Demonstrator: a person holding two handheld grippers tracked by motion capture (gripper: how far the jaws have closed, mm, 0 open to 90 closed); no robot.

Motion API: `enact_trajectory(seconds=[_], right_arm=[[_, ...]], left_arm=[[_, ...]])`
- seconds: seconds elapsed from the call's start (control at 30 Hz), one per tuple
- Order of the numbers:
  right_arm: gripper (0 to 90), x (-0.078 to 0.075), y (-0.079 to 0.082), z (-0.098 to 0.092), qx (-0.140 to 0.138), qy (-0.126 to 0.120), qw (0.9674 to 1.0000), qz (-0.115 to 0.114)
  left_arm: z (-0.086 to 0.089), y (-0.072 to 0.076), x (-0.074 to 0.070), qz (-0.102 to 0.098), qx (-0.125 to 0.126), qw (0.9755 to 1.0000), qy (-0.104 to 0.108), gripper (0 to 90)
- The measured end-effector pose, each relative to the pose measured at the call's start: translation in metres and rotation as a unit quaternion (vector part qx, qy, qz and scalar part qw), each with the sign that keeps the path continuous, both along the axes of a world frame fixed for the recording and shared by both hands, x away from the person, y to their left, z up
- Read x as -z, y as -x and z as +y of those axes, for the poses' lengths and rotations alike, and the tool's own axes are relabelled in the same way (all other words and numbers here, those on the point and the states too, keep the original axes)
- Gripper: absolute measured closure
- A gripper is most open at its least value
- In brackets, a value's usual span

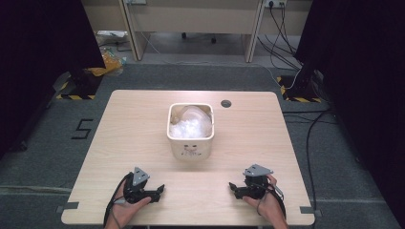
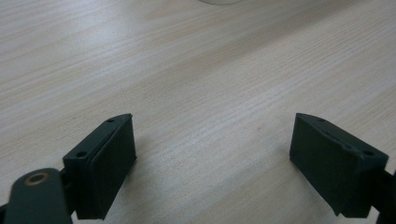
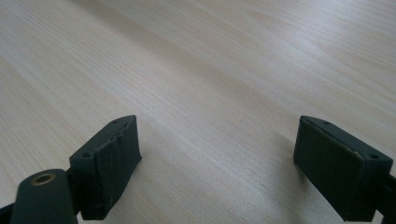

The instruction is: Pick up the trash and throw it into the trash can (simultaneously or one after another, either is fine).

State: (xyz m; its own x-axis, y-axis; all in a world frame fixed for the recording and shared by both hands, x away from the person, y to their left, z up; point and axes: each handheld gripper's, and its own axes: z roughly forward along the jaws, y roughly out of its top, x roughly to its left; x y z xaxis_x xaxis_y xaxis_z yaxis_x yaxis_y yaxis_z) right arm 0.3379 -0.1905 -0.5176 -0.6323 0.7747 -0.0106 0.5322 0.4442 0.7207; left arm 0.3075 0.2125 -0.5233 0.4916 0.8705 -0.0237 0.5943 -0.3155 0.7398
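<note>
High view, looking down on a pale wood-grain table (image 1: 143,124) with a person's two hands entering from the bottom edge. The left tool (image 1: 161,190) rests low over the near left part of the table, held in the left hand (image 1: 128,207), with a grey three-cornered plate on top and a cable trailing back along the forearm. The right tool (image 1: 232,187) sits over the near right part, held in the right hand (image 1: 262,202), also topped by a grey plate. The two tools point inward toward each other and stay well apart.

Left gripper view: the left tool (image 2: 212,140) has its two black jaws spread wide, with bare wood grain between them and nothing held. Right gripper view: the right tool (image 3: 217,142) is likewise spread wide over bare table, pinching nothing.

Farther out, at the middle of the table, stands a white square bin (image 1: 190,143) with rounded corners. It is upright, and well apart from both tools. Inside it lies crumpled white plastic material (image 1: 191,126). A small printed mark shows on the bin's near wall, too small to read. Behind the bin, a round grey cable port (image 1: 226,103) is set in the table. On the grey floor to the left, black tape forms the figure 5 (image 1: 83,129)
</note>
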Motion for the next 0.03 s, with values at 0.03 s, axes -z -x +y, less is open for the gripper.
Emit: enact_trajectory(seconds=[0.03], right_arm=[[14.9,0.0,0.0,0.0001,0.0,0.0,1.0,0.0]], left_arm=[[0.0,0.0,0.0,0.0,0.0,1.0,0.0,13.6]])
